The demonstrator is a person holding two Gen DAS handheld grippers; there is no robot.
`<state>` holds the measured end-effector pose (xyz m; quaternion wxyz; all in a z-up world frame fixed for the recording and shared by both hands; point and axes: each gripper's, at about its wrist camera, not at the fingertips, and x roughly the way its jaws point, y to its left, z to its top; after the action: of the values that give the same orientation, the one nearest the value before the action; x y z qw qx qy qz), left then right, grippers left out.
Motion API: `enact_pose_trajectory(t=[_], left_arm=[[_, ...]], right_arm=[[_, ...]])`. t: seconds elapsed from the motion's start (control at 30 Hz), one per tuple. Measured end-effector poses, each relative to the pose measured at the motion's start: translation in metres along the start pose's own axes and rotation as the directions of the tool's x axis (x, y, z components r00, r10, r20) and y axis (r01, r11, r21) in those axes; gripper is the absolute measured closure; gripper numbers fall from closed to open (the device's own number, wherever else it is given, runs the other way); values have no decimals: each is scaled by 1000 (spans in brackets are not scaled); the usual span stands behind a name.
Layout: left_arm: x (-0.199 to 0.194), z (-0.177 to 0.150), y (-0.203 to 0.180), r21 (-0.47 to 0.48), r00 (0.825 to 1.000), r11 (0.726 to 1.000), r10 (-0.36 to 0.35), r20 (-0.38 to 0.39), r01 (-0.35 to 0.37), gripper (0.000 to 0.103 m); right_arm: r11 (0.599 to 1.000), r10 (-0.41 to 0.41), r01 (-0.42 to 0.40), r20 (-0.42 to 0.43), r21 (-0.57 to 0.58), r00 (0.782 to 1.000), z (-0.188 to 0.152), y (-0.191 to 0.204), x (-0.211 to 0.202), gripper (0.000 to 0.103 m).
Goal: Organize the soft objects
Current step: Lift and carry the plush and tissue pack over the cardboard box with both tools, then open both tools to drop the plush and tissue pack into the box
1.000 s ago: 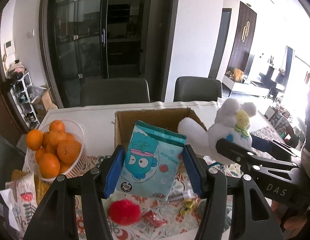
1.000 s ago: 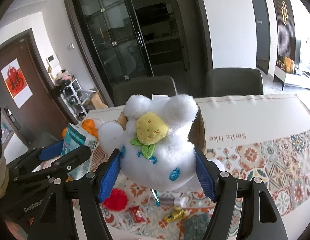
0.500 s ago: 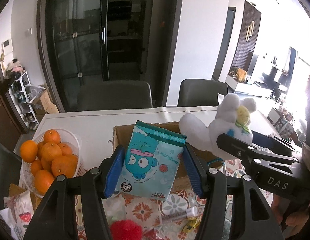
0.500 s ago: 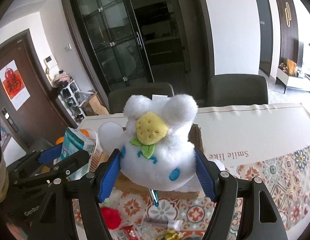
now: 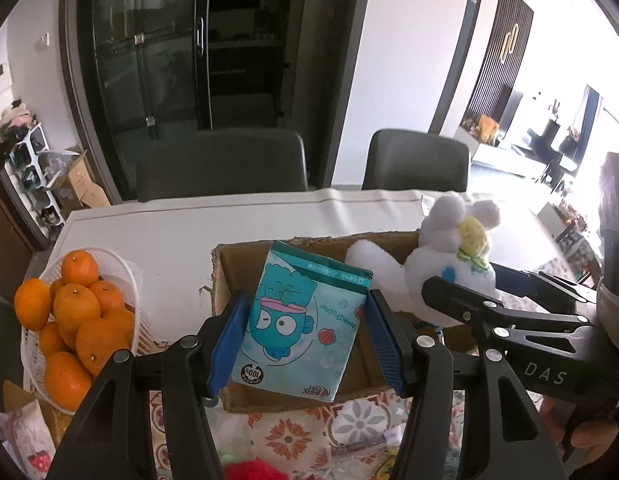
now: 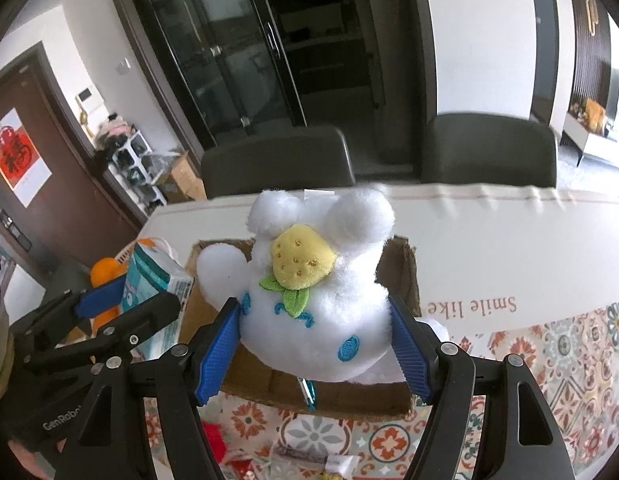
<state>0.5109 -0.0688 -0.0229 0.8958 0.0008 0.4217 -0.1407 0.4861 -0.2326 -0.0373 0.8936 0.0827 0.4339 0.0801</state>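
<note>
Between our left gripper's (image 5: 305, 338) jaws we clamp a tissue pack (image 5: 303, 326); our right gripper's (image 6: 315, 344) jaws clamp a white plush (image 6: 317, 300). Both hang over the open box (image 5: 245, 272) on the tabletop (image 5: 169, 240), oranges (image 5: 75, 312) beside it.

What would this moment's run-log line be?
left gripper: shut on teal cartoon tissue pack | right gripper: shut on white plush toy | both above open brown cardboard box

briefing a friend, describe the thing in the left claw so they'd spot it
Find the cardboard box mid-table, right of the oranges. Before it, the left claw grips a flat teal pack. Only it bears a blue cartoon fish; the plush alongside is white.
</note>
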Motion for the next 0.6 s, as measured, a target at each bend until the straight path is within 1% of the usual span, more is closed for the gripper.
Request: enact_pose_trajectory(t=[0.13, 0.17, 0.27, 0.37, 0.4, 0.47, 0.6], left_arm=[[18, 2, 2, -1, 999, 1000, 10, -38, -10, 43], [21, 2, 3, -2, 999, 1000, 13, -45, -13, 42], [26, 2, 6, -12, 998, 999, 30, -50, -31, 32], [23, 1, 7, -15, 999, 999, 31, -43, -32, 27], [21, 1, 8, -17, 998, 999, 40, -42, -41, 27], [15, -1, 9, -14, 998, 998, 54, -33, -54, 27], [1, -6, 11, -10, 997, 997, 79, -18, -79, 26]], right_arm=[[1000, 2, -1, -71, 18, 997, -1, -8, 25, 27], [1000, 2, 1, -85, 24, 996, 0, -10, 29, 27], [999, -2, 7, -115, 46, 993, 1, -14, 40, 26], [999, -5, 11, -117, 53, 993, 1, -19, 43, 25], [998, -8, 14, -116, 55, 993, 2, -19, 44, 23], [998, -12, 19, -118, 58, 993, 3, -19, 43, 23], [997, -56, 61, -99, 46, 993, 1, -13, 33, 23]])
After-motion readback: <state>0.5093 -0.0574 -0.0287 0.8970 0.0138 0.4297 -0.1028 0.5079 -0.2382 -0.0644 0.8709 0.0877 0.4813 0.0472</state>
